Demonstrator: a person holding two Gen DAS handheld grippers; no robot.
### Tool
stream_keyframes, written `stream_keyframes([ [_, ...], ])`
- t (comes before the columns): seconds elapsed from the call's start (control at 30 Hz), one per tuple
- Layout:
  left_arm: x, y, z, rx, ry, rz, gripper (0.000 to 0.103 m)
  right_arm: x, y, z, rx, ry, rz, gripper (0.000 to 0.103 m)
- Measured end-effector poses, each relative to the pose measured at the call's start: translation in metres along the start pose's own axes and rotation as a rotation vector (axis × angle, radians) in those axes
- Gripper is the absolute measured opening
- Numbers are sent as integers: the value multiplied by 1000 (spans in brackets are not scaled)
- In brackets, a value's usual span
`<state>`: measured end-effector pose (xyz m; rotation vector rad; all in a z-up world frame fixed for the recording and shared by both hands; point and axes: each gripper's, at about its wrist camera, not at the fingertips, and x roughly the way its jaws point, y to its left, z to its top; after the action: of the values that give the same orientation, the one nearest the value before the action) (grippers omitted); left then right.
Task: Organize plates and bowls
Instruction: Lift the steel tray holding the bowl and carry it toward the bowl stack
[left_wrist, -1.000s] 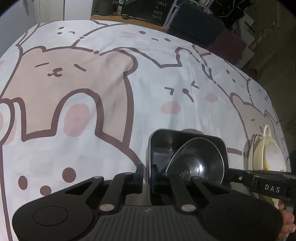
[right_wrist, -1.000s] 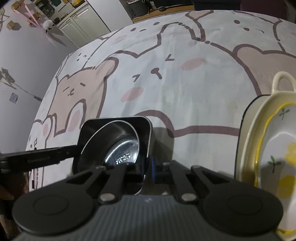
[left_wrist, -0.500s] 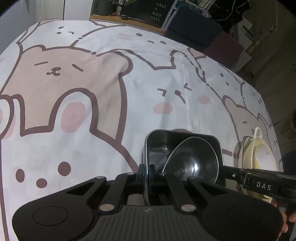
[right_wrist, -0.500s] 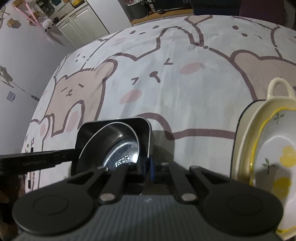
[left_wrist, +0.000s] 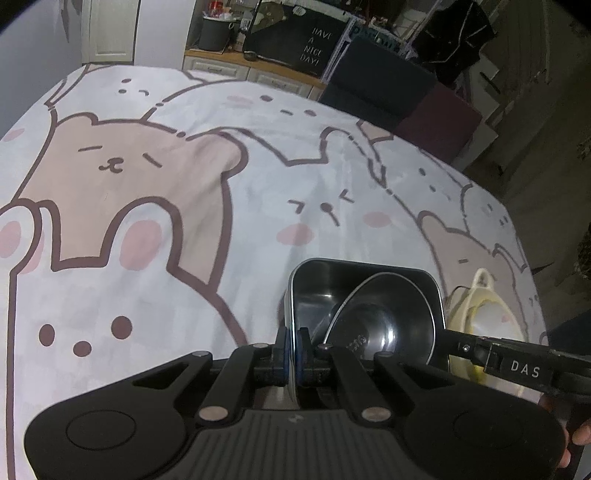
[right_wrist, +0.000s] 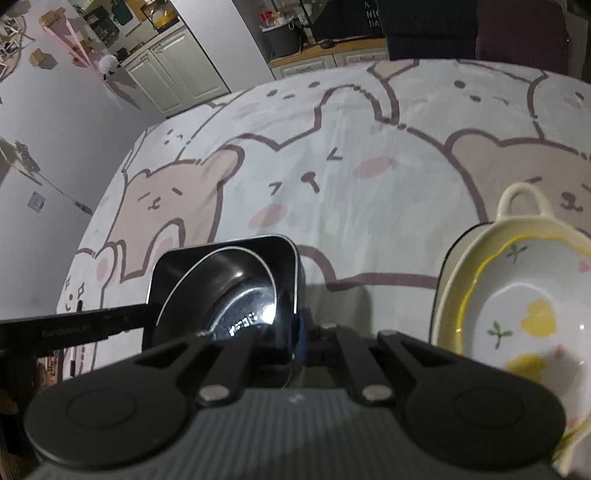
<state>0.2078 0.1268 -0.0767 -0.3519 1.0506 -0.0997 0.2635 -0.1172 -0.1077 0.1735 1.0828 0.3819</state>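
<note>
**Two grippers pinch one steel tray**

Your left gripper (left_wrist: 294, 349) clamps the square metal tray's (left_wrist: 317, 295) left wall; your right gripper (right_wrist: 298, 341) clamps its opposite wall. Inside leans a round, shiny steel bowl (left_wrist: 384, 325). Nearby, glossy cream ceramic dishes (right_wrist: 517, 295) sit stacked on the cartoon-bear cloth (left_wrist: 184, 184).

Square dark metal dish (left_wrist: 314, 295) with rounded corners has a round steel bowl (left_wrist: 384, 325) tilted inside it (shiny bottom, some stamped lettering). Off to its right, a cream two-layer stack: a handled dish (right_wrist: 521, 206) holding a yellow-rimmed floral bowl (right_wrist: 532, 314).
</note>
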Motion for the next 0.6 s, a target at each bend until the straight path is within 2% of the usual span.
stream_keyframes([
  [0.3, -19, -37, -3, 20, -32, 1, 3, -38, -12, 1, -5, -47, -7, 4],
  [0.6, -32, -80, -7, 43, -76, -37, 3, -78, -37, -6, 23, -94, -21, 4],
])
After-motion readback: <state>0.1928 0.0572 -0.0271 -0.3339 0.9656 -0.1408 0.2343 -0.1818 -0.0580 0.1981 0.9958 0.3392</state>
